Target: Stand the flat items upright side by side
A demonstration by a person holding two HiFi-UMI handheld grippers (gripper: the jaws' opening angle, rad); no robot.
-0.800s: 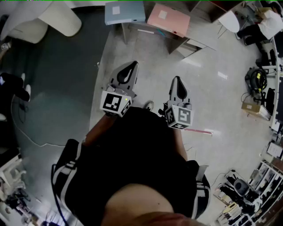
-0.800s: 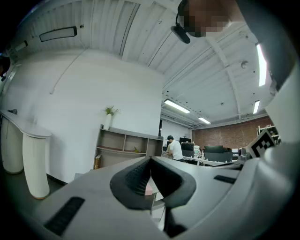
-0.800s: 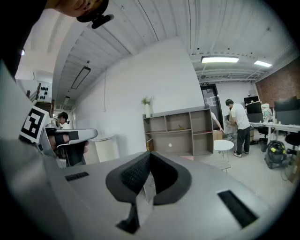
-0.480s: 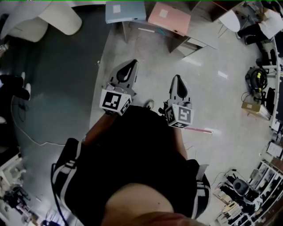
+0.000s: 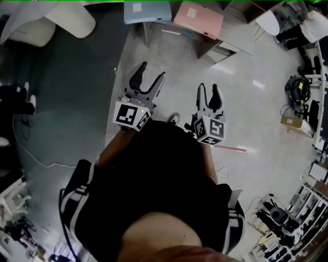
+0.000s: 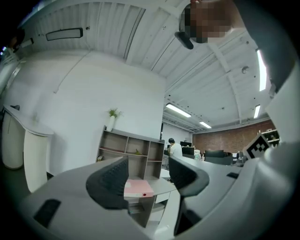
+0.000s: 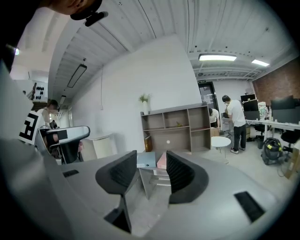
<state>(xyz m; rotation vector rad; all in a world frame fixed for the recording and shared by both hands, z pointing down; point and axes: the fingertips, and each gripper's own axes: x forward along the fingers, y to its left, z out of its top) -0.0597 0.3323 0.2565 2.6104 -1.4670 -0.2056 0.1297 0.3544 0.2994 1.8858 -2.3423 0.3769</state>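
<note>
L gripper (image 5: 152, 72) was open, jaws well apart, nothing btwn them. R gripper (image 5: 208, 89) was open too w/ a narrower gap, also empty. I had both out in front of the body, over the floor (image 5: 169, 56), aimed toward a small table (image 5: 233, 47) ahead. Blue folder (image 5: 147, 10) and pink folder (image 5: 199, 14) lay flat on the tabletop, near each other, blue on the left, neither stood up yet. Both grippers were well apart from them. R gripper view framed both folders in the jaw gap; L gripper view framed only the pink one. A shelf unit (image 7: 176, 126) stood at the wall behind the table.
</note>
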